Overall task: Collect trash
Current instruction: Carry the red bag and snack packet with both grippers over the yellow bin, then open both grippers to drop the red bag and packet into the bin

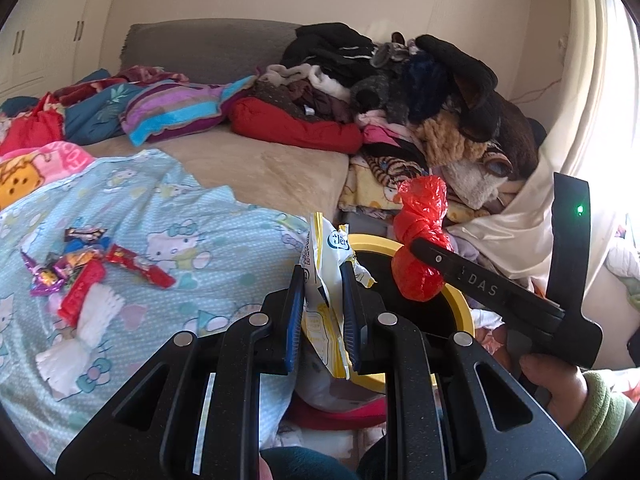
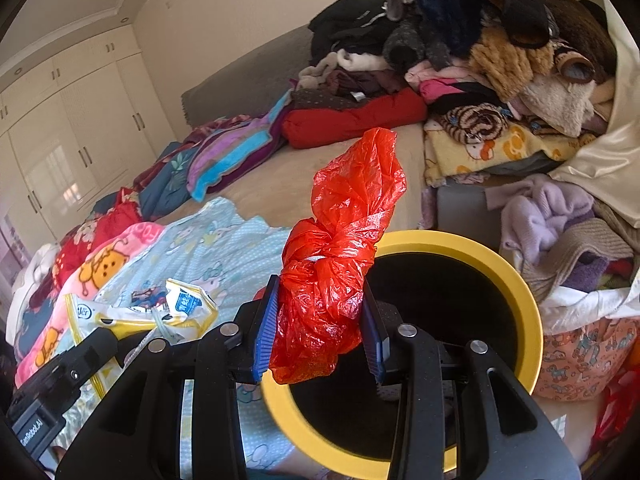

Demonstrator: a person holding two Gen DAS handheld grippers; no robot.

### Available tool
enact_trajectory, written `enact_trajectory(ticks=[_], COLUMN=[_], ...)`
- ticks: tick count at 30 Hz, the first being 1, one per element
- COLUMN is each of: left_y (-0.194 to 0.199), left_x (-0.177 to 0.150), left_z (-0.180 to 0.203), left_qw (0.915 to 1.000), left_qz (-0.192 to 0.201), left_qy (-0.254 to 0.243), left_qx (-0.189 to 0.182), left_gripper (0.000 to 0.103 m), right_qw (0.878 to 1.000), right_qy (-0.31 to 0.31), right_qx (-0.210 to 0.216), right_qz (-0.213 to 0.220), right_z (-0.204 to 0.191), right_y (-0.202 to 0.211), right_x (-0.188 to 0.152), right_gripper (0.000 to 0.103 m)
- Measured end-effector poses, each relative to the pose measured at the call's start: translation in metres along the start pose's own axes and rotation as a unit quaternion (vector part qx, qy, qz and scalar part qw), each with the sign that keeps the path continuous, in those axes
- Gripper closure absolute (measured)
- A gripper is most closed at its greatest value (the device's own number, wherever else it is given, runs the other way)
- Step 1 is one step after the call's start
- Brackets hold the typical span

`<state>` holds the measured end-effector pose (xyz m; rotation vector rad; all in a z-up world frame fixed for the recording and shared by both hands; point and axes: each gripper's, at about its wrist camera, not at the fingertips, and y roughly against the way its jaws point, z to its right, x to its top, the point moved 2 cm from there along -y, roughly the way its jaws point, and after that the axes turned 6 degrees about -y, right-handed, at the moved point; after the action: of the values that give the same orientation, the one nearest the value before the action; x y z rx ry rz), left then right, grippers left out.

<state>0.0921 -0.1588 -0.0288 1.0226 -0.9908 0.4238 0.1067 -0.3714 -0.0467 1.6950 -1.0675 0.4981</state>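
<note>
Pinching white-and-yellow snack wrapper (image 1: 326, 280) in left gripper (image 1: 322, 300) fingers; clamping knotted red plastic bag (image 2: 340, 264) in right gripper (image 2: 320, 332) fingers, hanging over yellow-rimmed bin (image 2: 520, 280).

Left wrist view: mounted on the left gripper (image 1: 322, 304), looking forward and somewhat down along its 2 fingers, across the blue cartoon sheet (image 1: 192, 240) toward the grey headboard (image 1: 208, 48). Very near to the white and yellow wrapper (image 1: 326, 264) between the pads; right gripper (image 1: 416, 258) seen close by at the right.

Right wrist view: mounted on the right gripper (image 2: 320, 324), tilted down likewise, close above the yellow-rimmed bin (image 2: 516, 280), red plastic bag (image 2: 340, 272) filling the centre.

Shared by both: bin (image 1: 460, 304), bag (image 1: 420, 240), wrapper (image 2: 160, 316), sheet (image 2: 224, 236), clothes pile (image 1: 420, 92) (image 2: 480, 40), wardrobe doors (image 1: 24, 40) (image 2: 80, 120).
</note>
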Motion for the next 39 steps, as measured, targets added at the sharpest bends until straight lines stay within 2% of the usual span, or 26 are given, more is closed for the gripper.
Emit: enact_trajectory(ticks=[19,34,36,39], left_y=[-0.059,-0.108,-0.113,-0.118], left_x=[-0.007,0.006,0.009,0.010], left_z=[0.030,0.023,0.020,0.016], left_qw=[0.9985,0.9968,0.9966,0.9960], left_qz=[-0.043,-0.069,-0.071,-0.075], left_qy=[-0.025,-0.010,-0.007,0.003], left_qx=[-0.024,-0.039,-0.041,-0.049], left_gripper=[0.090,0.090,0.090,0.088], right_qw=[0.998,0.996,0.996,0.995], right_qy=[-0.045,-0.055,-0.060,-0.068], right_qx=[-0.036,-0.052,-0.055,-0.062], right_qz=[-0.019,-0.044,-0.045,-0.043], right_z=[0.052,0.072,0.074,0.079], right_y=[-0.019,-0.036,-0.037,-0.038], right_x=[-0.001,-0.012,-0.012,-0.013], right_gripper=[0.067,0.065,0.062,0.051])
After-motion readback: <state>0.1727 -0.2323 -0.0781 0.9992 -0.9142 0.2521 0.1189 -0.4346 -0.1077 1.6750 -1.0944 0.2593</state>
